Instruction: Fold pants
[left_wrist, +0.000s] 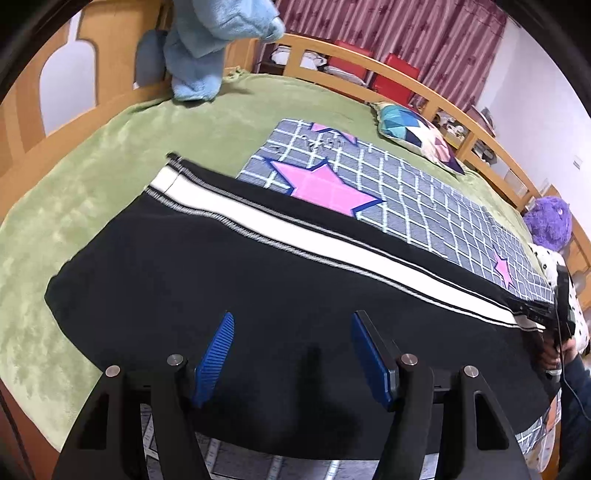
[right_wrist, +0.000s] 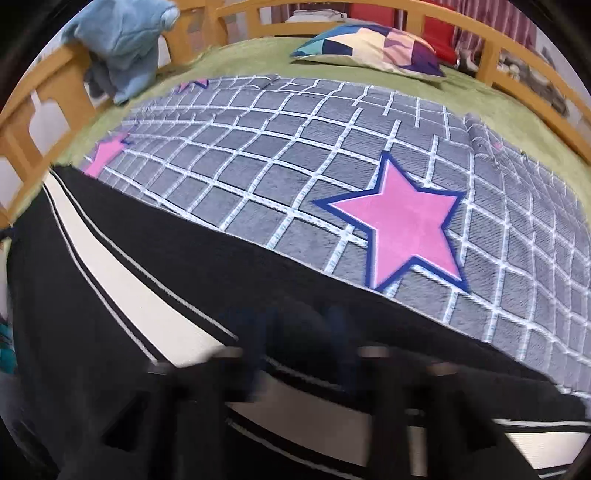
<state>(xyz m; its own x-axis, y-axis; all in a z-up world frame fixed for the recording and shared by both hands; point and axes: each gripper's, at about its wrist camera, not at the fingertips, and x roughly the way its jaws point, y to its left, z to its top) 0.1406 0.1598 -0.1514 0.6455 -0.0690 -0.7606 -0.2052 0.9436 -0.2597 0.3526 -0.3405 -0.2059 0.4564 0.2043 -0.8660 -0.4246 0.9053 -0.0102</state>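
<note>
Black pants with a white side stripe lie flat across the bed, folded lengthwise. My left gripper is open, its blue pads hovering just above the black cloth near its front edge, holding nothing. The right gripper shows at the far right of the left wrist view, at the pants' end. In the right wrist view the pants fill the lower half and my right gripper is motion-blurred over the stripe; its jaws cannot be made out.
A grey grid blanket with pink stars lies behind the pants on the green bedspread. A blue plush, a patterned pillow, a purple plush and the wooden bed rail border the bed.
</note>
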